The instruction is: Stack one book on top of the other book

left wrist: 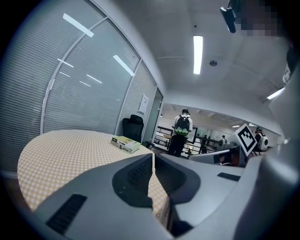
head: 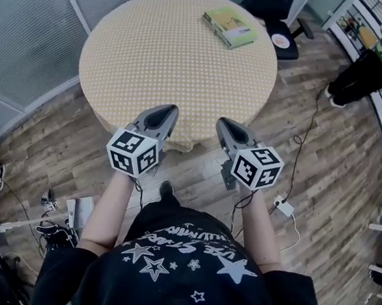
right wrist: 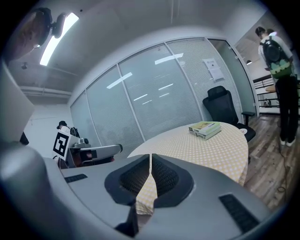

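Found two books (head: 228, 26) lying one on the other at far edge of bench (head: 147, 60). Read left gripper (head: 169, 110) and right gripper (head: 224, 124) as closed tight, empty, at near edge, well apart from stack. Judged stacking done; nothing left to place.

- Two books (head: 229, 27), one lying on the other in a single stack.
- One round tabletop (head: 154, 61), dotted yellow.
- Two grippers: the left gripper (head: 167, 109) and the right gripper (head: 225, 123).
- Two marker cubes (head: 133, 152), one on each gripper.
- One black office chair (head: 268, 2).
- One standing person (left wrist: 182, 129) wearing a backpack.
- One white power strip (head: 282, 206).
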Demonstrator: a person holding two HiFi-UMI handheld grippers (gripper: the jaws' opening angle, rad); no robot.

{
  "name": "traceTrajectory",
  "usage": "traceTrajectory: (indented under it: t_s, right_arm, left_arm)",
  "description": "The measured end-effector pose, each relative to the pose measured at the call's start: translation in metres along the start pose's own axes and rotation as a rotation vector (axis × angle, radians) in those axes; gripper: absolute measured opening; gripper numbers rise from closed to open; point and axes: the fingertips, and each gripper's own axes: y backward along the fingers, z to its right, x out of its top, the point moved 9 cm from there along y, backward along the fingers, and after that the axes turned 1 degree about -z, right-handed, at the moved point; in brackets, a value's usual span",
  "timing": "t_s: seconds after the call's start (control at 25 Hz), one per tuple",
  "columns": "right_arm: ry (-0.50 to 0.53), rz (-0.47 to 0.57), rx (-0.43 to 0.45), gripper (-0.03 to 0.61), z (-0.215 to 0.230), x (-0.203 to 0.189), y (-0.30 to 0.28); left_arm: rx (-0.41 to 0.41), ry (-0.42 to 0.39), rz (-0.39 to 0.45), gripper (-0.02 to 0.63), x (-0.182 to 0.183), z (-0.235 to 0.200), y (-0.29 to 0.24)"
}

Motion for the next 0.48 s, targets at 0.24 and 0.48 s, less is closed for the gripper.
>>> traceTrajectory:
  t_s: [0.24,0.48]
  right_arm:
    - [0.038,0.016,0.010,0.034,-0.005,-0.011,0.057]
    - [0.071,0.051,0.029,0.031,-0.015,-0.021,0.104]
  left_arm:
    - [0.008,-0.024,0.010,0.021,-0.009,0.062,0.016]
    - [0.030,-0.048,0.030,0.021,-0.017,0.113,0.035]
